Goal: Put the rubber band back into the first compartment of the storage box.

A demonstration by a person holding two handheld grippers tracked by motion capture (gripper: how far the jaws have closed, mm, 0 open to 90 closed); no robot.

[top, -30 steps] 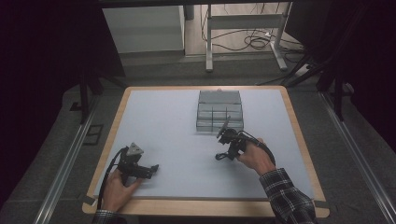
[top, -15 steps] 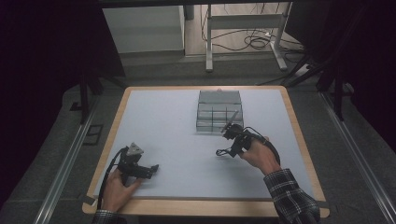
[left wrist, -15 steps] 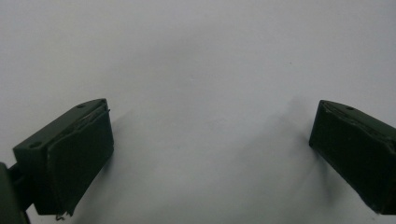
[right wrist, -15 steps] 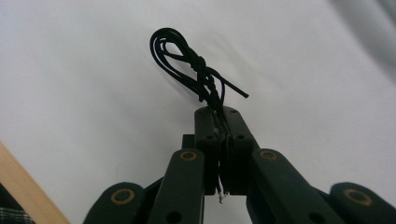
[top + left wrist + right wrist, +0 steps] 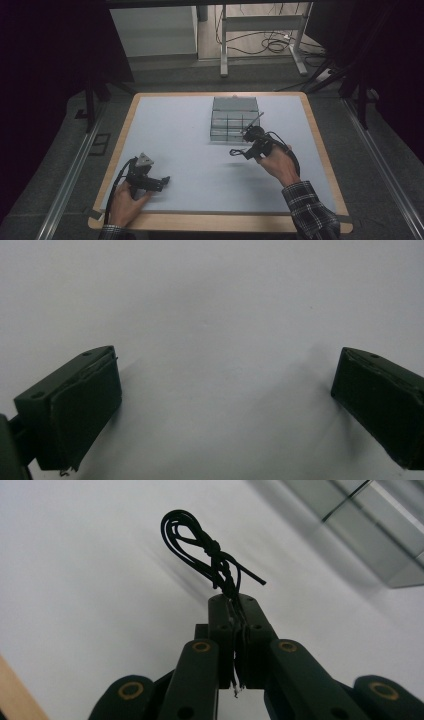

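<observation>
Holding a knotted black cord [image 5: 210,555] pinched between its clenched jaws, the right gripper [image 5: 235,602] hangs above the desk [image 5: 170,130] just in front of the clear box [image 5: 235,119]. In the right gripper view the cord's loop stands up past the jaw tips, with the knot just above them and one loose end poking off to the side; a few strands run down through the seam between the pads. That grip at the twisted part below the knot probably keeps the loop from slipping apart and leaves it free to be lowered into something. In the high view the cord [image 5: 237,152] dangles clear of the desk, off the side of the right gripper [image 5: 250,145], near the box's front edge. The box is split into compartments, so I judge the cord is meant for one of them, though I cannot tell which.

The left gripper [image 5: 159,181] rests low on the desk's near left corner, well apart from the box. Its jaws stand released and wide, with bare desk [image 5: 215,315] between them, so it seems parked out of the way while the right hand does the work
</observation>
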